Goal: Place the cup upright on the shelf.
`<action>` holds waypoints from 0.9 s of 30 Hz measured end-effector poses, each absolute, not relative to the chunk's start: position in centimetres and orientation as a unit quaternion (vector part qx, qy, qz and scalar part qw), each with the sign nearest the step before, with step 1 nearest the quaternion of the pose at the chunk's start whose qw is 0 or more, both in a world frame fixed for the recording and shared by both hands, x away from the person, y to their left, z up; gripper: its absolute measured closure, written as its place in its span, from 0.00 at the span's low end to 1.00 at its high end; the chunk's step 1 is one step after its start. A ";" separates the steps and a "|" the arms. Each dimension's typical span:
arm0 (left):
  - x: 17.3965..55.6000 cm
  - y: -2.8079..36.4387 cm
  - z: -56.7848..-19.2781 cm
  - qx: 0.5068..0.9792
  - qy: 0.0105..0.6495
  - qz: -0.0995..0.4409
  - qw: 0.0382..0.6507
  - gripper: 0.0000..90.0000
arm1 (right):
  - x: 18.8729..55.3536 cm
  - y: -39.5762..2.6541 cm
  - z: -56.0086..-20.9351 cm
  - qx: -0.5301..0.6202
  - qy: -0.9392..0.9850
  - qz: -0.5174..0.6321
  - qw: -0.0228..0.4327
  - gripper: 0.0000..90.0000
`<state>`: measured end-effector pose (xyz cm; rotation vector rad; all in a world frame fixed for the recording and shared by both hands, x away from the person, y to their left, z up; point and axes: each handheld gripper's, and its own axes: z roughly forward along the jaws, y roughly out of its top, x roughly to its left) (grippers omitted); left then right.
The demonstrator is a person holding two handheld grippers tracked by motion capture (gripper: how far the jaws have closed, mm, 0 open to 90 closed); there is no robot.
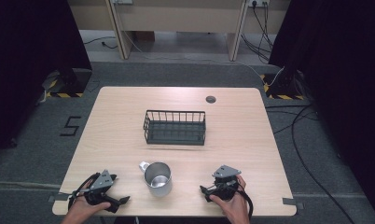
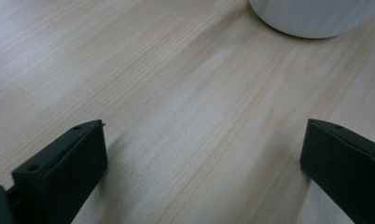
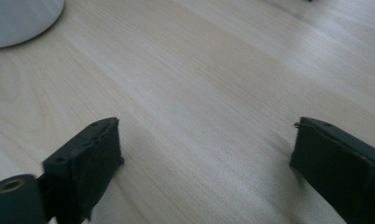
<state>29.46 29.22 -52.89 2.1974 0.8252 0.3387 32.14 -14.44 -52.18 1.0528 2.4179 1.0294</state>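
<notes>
**Steel mug sitting between two open grippers**

A steel mug [image 1: 158, 178] is standing upright on the wooden table [image 1: 232, 135], flanked by the left gripper [image 1: 122, 200] and the right gripper [image 1: 203, 190], each near it but not touching. Both are resting with jaws spread wide, nothing between them, aiming toward the mug. The mug is showing a shiny, empty interior, its handle pointing away from the person and to the left. Beyond the mug, a black wire basket [image 1: 175, 127] is sitting mid-table, with bare wood lying between. The near table edge is running just behind the mug.
</notes>
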 end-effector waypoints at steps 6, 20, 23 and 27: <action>29.5 29.2 -52.9 0.859 0.322 0.132 0.376 0.00 | 31.8 -14.1 -51.5 0.353 0.839 0.387 0.149 0.19; 29.4 29.2 -52.9 0.858 0.323 0.133 0.375 0.00 | 30.2 -10.7 -46.3 0.295 0.824 0.462 0.141 0.39; 29.4 29.2 -52.9 0.858 0.323 0.133 0.375 0.00 | 30.3 -8.9 -44.7 0.266 0.826 0.477 0.140 0.50; 29.4 29.2 -52.9 0.858 0.323 0.133 0.375 0.00 | 30.6 -7.5 -44.2 0.252 0.828 0.481 0.143 0.56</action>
